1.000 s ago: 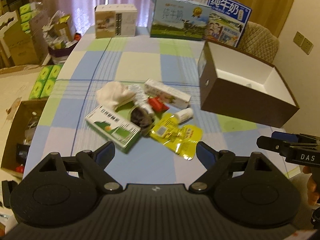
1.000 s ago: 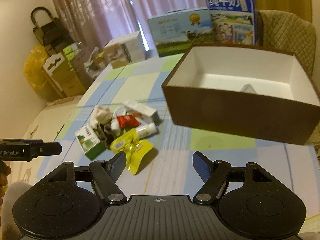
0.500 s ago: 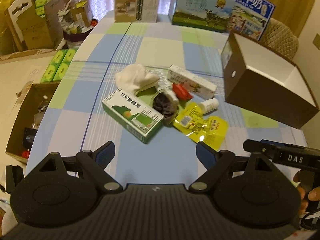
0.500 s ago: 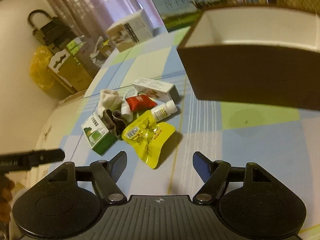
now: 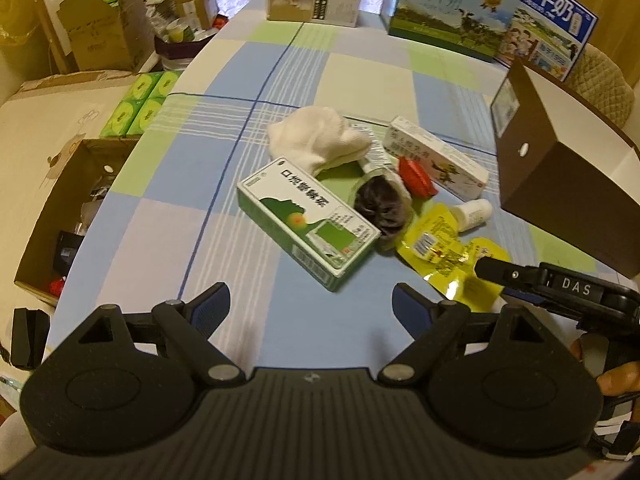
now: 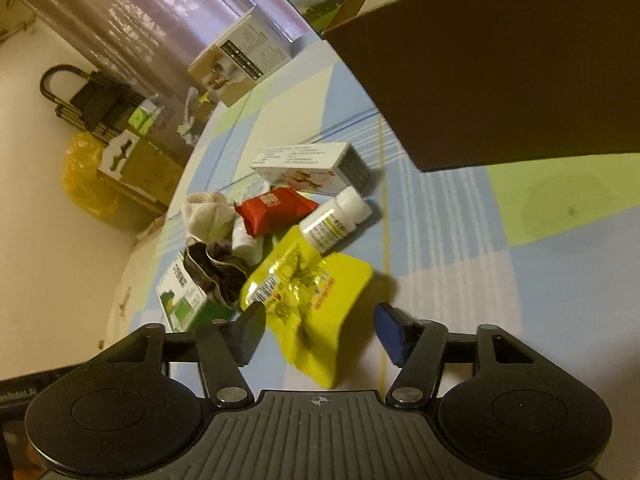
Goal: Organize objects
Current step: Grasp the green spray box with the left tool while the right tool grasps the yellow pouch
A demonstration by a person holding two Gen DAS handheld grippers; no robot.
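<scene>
Your right gripper [image 6: 320, 334] has its fingers spread wide and holds nothing; the crinkled yellow foil pouch [image 6: 310, 300] lies on the checked blue and green tablecloth [image 6: 520, 280] directly between its fingertips. Your left gripper [image 5: 310, 306] is also wide open and empty, and the green and white cardboard medicine box [image 5: 306, 222] lies just ahead of it. Behind the pouch you see a small white plastic bottle [image 6: 334, 220] lying on its side, a red snack packet [image 6: 274, 210], a long white carton [image 6: 310, 166], a white sock [image 5: 316, 140] and a dark sock [image 5: 380, 204], all in one pile. The large brown cardboard box [image 5: 560, 184] stands to the right of the pile; you cannot see its inside.
</scene>
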